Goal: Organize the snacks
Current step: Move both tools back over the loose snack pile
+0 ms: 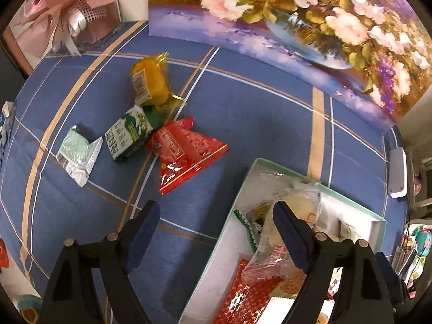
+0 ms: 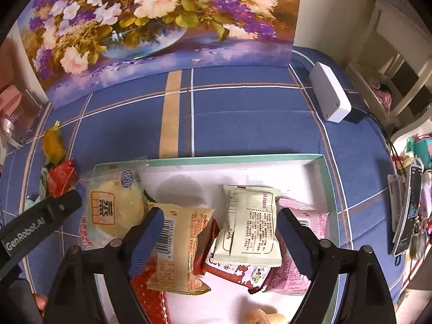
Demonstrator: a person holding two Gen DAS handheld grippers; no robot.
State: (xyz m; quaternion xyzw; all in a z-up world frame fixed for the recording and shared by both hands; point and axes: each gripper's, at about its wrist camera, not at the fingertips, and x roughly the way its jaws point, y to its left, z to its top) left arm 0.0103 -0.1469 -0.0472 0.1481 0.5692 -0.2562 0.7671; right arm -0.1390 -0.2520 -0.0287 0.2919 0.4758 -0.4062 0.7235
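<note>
A shallow white box with a green rim (image 1: 318, 186) (image 2: 243, 157) holds several snack packets. On the blue plaid cloth to its left lie a yellow packet (image 1: 154, 81), a green-and-white packet (image 1: 129, 135), a pale green packet (image 1: 77, 154) and a red packet (image 1: 186, 151). My left gripper (image 1: 216, 226) is open and empty, straddling the box's left wall. My right gripper (image 2: 220, 226) is open and empty above the box, over a cream packet (image 2: 181, 245) and a white packet (image 2: 251, 226). A round bun packet (image 2: 116, 208) leans on the box's left rim.
A floral painting (image 2: 151, 21) stands along the back of the cloth. A pink gift bag (image 1: 64, 16) is at the back left. A white device (image 2: 329, 91) lies at the right. Clutter and a chair sit beyond the table's right edge.
</note>
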